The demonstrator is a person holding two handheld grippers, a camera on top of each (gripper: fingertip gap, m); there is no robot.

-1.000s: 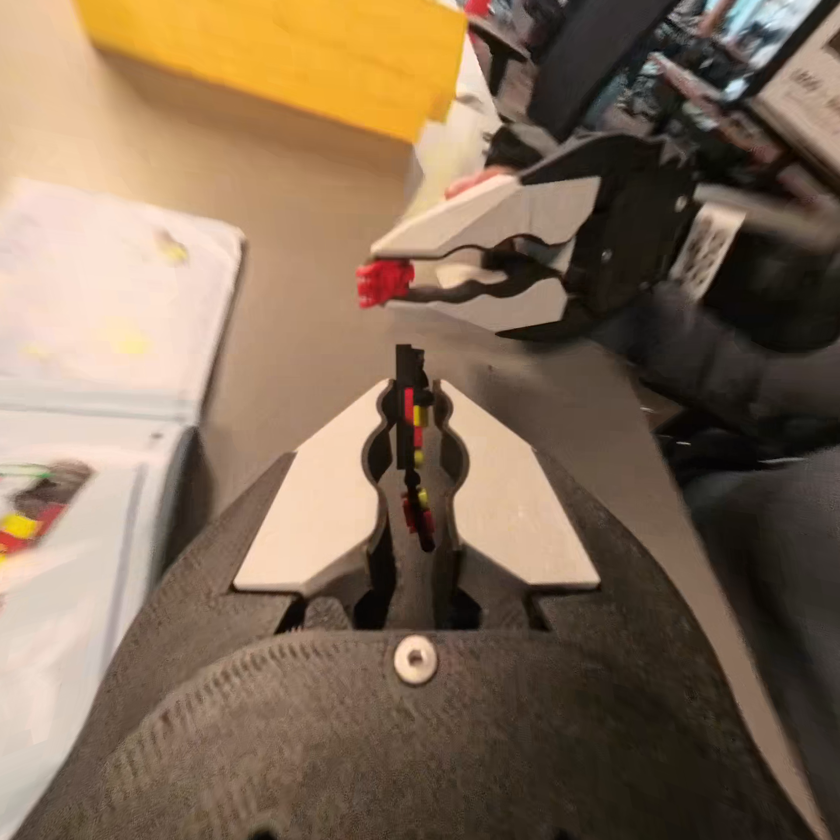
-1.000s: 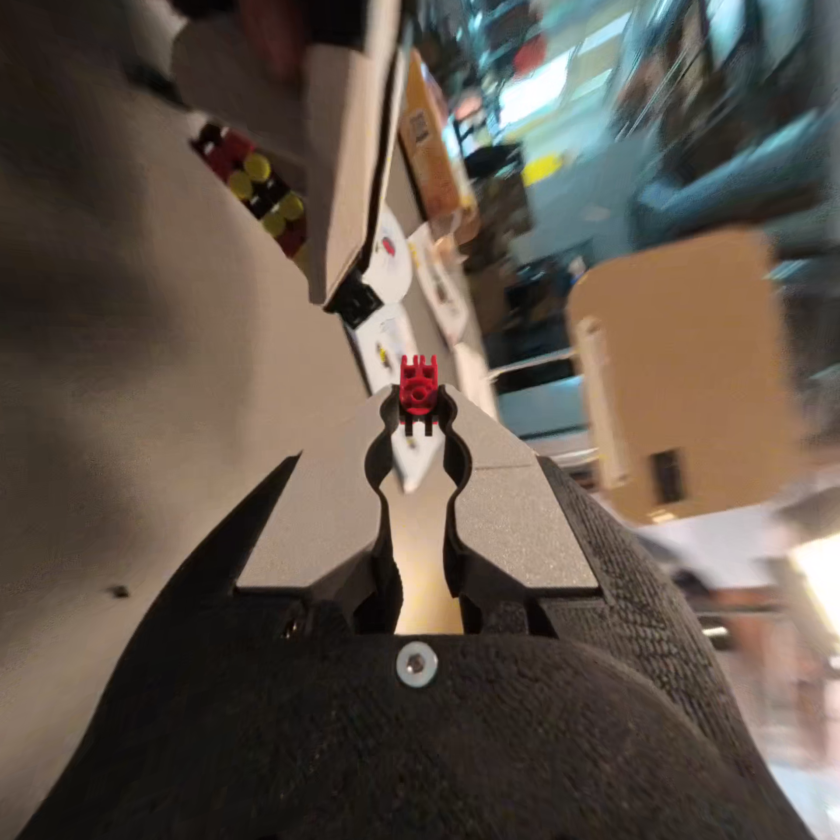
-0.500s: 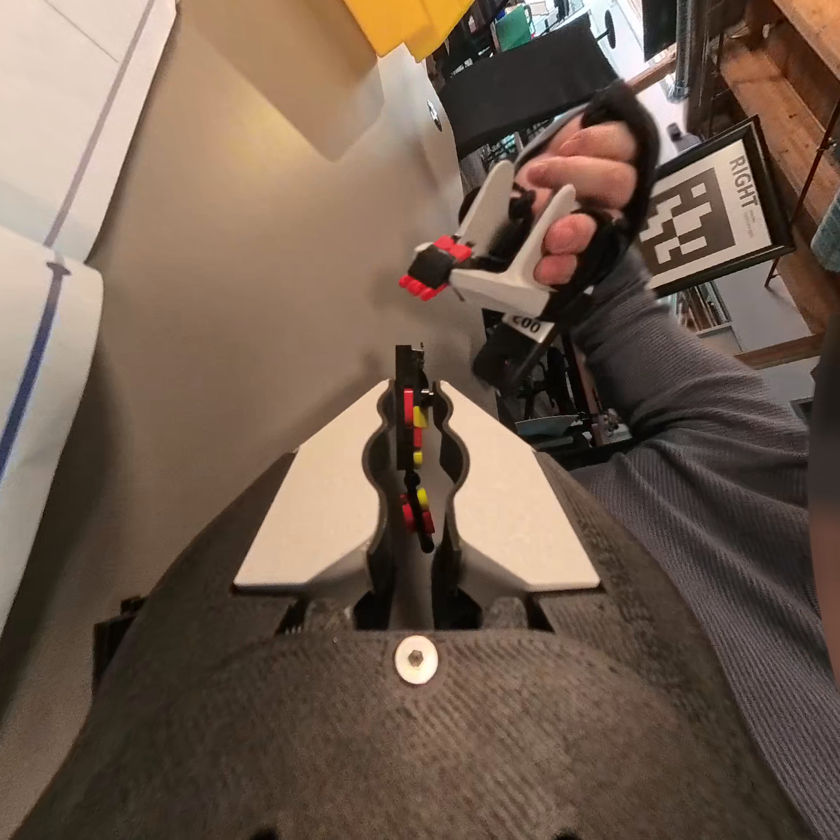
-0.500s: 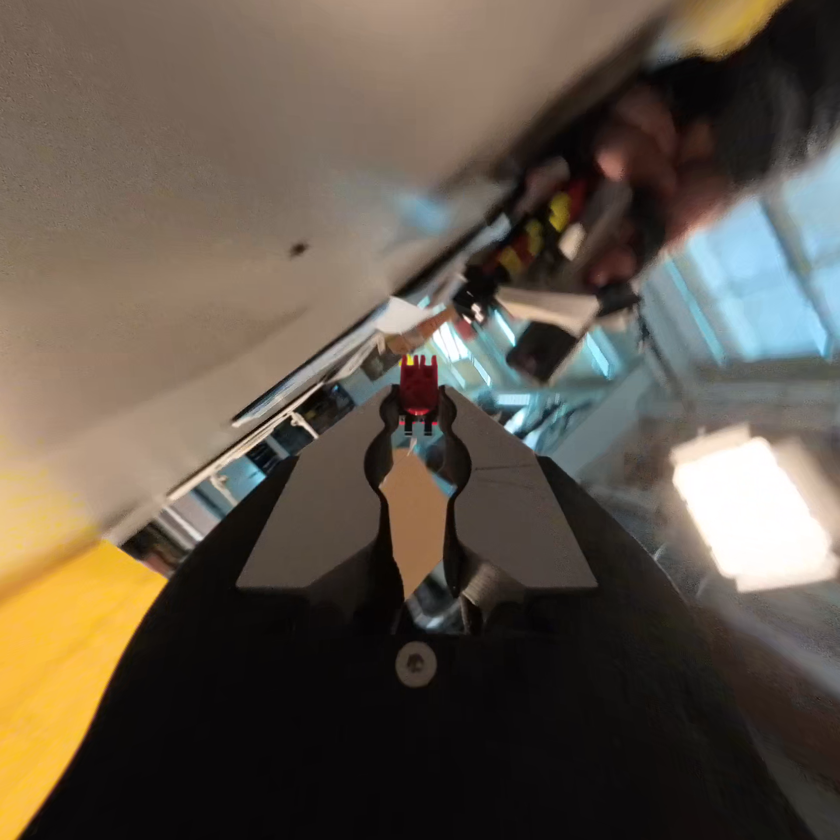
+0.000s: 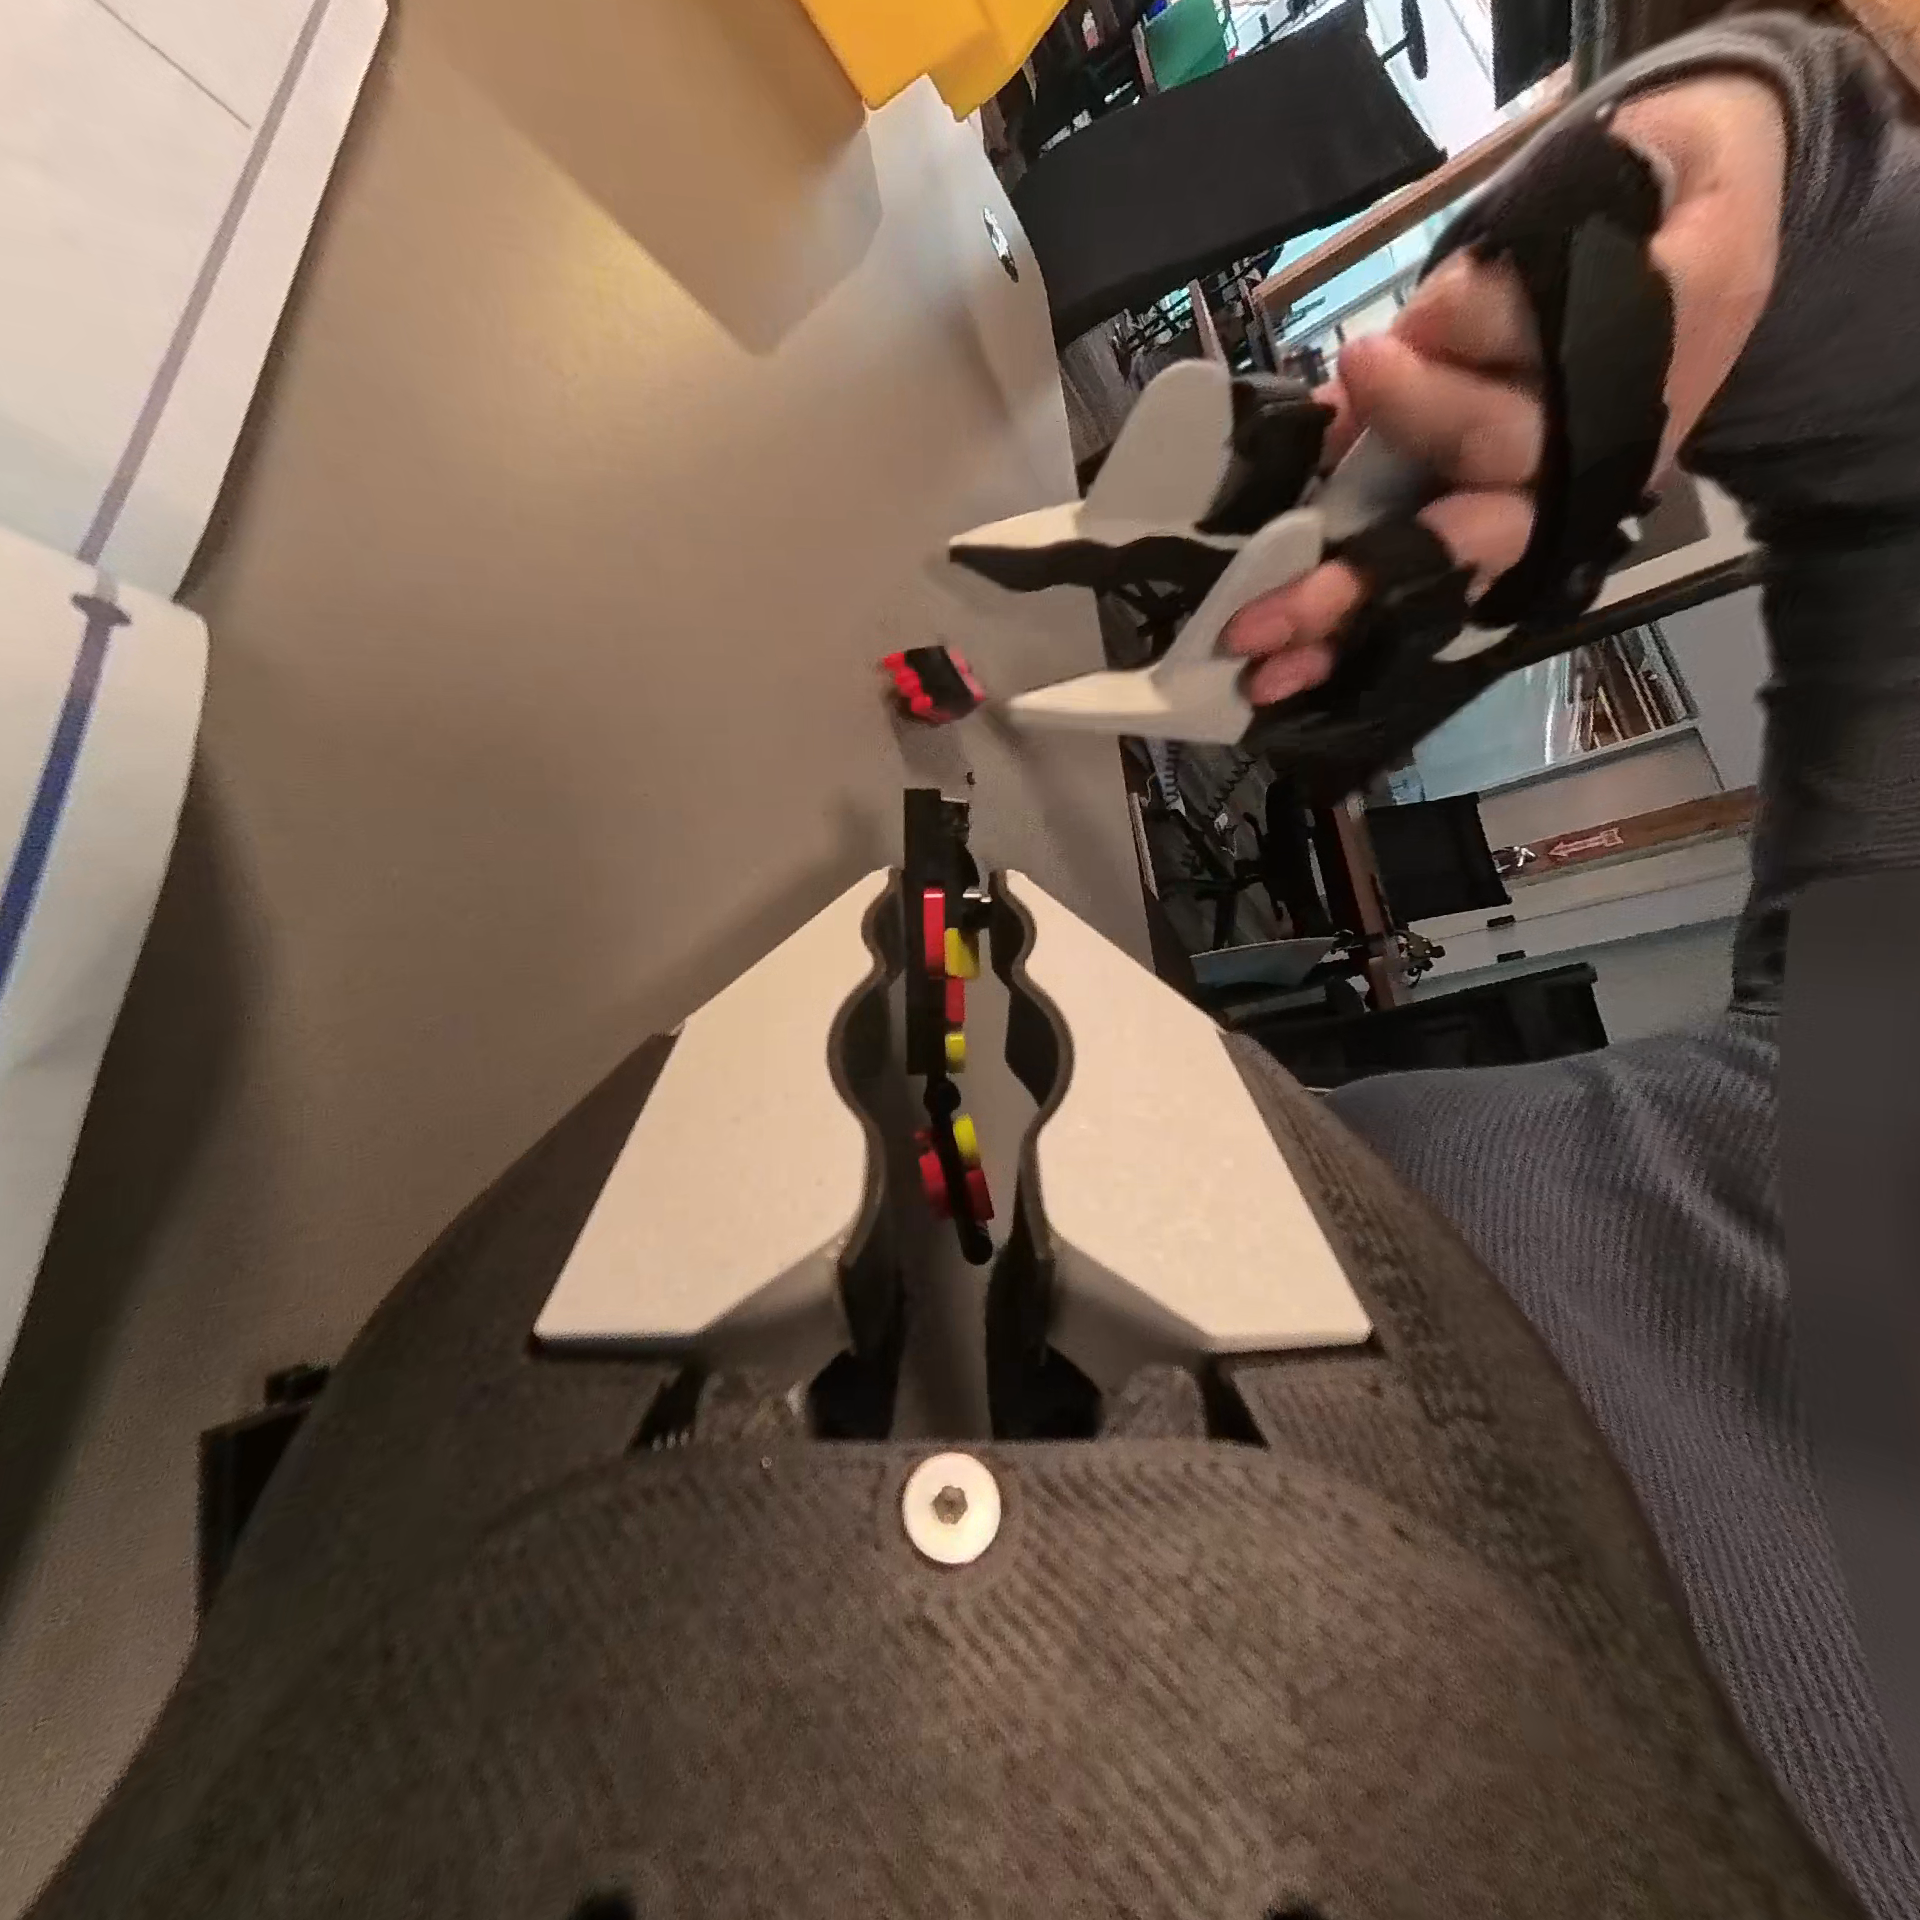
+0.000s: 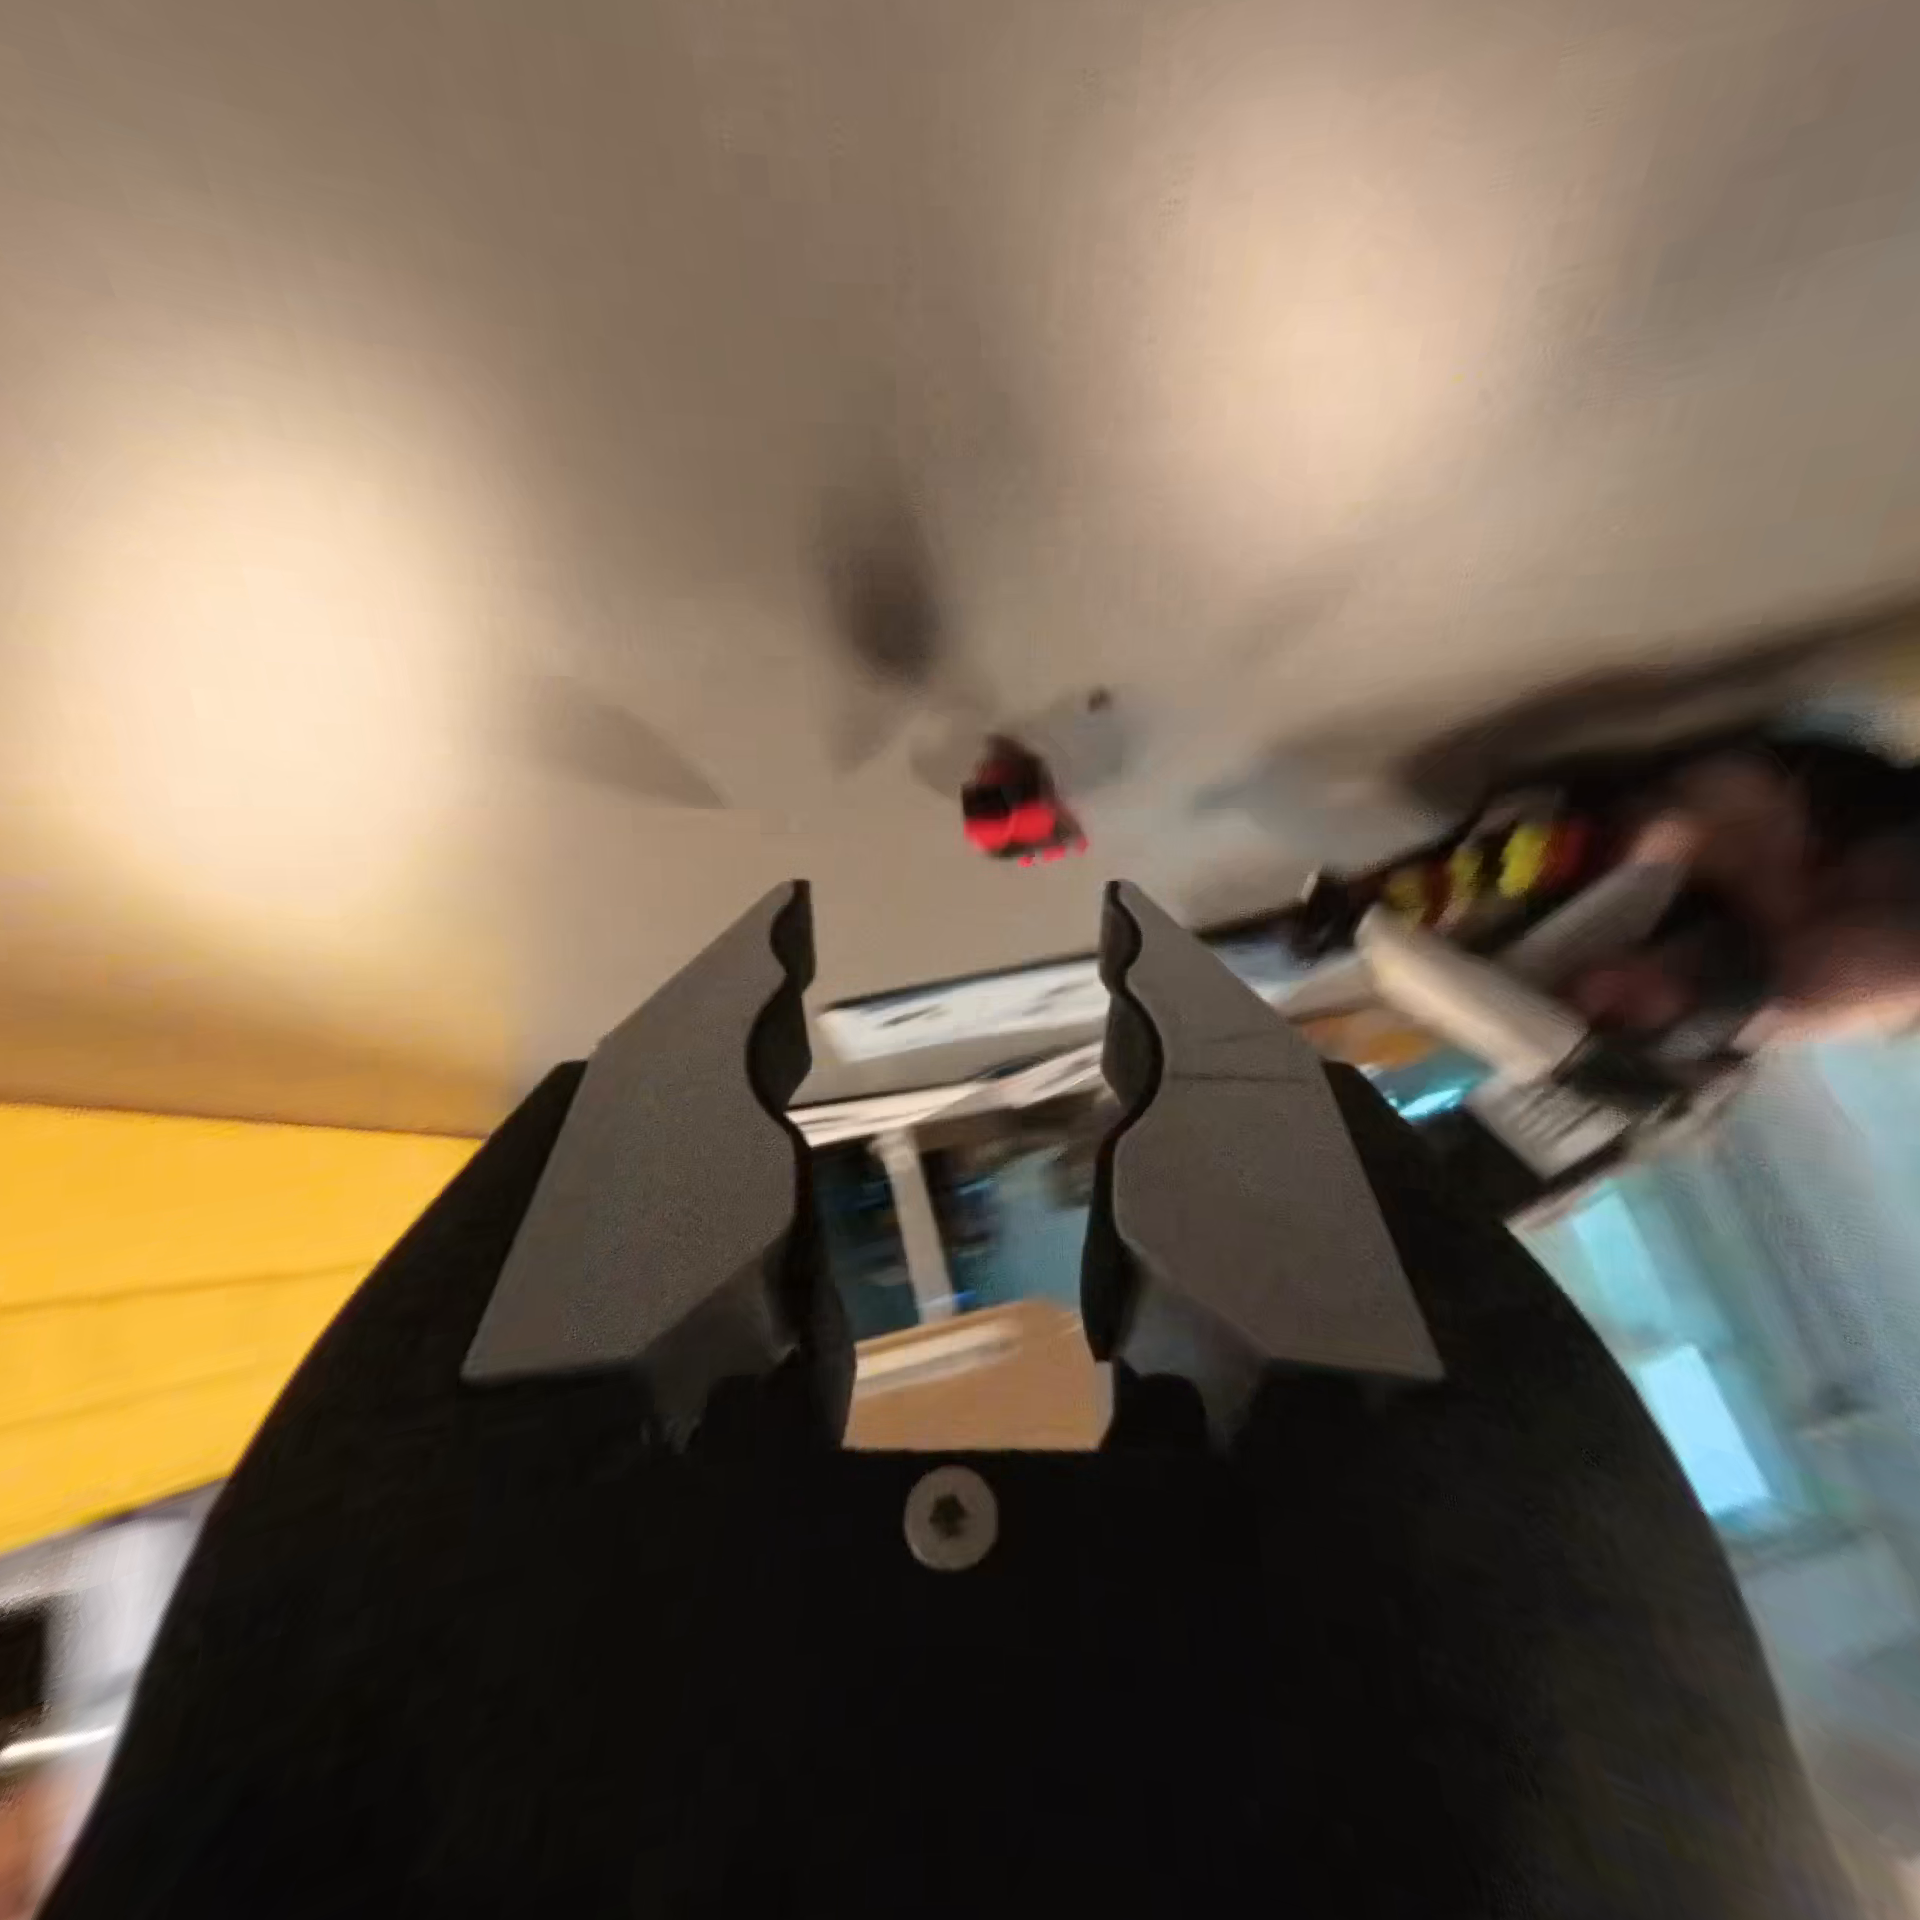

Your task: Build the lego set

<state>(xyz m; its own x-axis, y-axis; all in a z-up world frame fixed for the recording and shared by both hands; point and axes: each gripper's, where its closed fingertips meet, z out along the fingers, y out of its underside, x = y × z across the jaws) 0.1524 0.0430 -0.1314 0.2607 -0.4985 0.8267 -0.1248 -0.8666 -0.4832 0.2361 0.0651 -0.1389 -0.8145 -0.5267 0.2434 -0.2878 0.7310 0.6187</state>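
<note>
Right gripper, clamped on the small red piece half a second ago, now stands with jaws spread and nothing between them. Red piece is free of the gripper, just beyond the fingertips against the beige tabletop; resting or falling, cannot tell.

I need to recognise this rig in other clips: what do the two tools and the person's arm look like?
Each tool, the left tool and the right tool, has a black textured body, a silver screw at centre and two pale grey wedge fingers with wavy black inner edges. The hand wears black straps; the sleeve is grey knit.
</note>
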